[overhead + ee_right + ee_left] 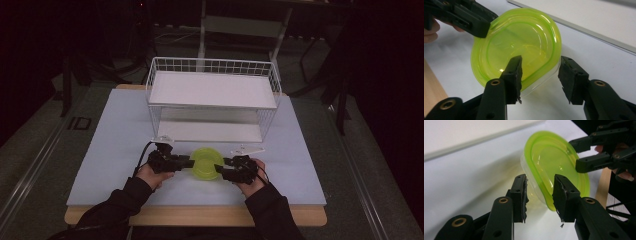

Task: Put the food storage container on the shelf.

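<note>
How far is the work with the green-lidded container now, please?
Done: both grippers have reached the clear plastic container with a yellow-green lid, near the table's front edge. In hand: the left gripper and right gripper each straddle its rim from opposite sides; the pads do not visibly press yet. Left: gripping and lifting it, perhaps to the white wire shelf rack, which stands bare.

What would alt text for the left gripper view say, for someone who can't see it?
A yellow-green lidded tub sits tilted between the two black jaws of the left hand-held gripper, which straddle its rim on a white table. The right hand-held gripper reaches its far rim from the upper right.
</note>
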`<move>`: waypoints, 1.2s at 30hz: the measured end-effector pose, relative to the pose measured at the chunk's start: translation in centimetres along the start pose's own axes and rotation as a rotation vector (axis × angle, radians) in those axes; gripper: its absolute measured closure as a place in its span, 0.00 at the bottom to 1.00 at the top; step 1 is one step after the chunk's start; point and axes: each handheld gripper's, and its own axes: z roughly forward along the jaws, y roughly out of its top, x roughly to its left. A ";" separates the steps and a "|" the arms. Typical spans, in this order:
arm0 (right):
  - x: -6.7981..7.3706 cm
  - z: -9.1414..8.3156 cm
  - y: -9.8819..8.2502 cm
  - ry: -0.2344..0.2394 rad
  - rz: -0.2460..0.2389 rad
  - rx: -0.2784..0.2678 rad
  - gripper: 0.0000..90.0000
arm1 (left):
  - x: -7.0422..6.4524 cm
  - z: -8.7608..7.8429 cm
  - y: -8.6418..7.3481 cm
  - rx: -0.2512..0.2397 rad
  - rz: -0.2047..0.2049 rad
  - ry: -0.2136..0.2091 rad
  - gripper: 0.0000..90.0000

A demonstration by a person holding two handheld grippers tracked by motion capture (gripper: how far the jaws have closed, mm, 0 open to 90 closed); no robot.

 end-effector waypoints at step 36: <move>2.5 -2.6 3.0 0.023 -0.050 -0.056 0.91 | -3.2 -3.8 0.0 -0.028 -0.089 0.033 0.91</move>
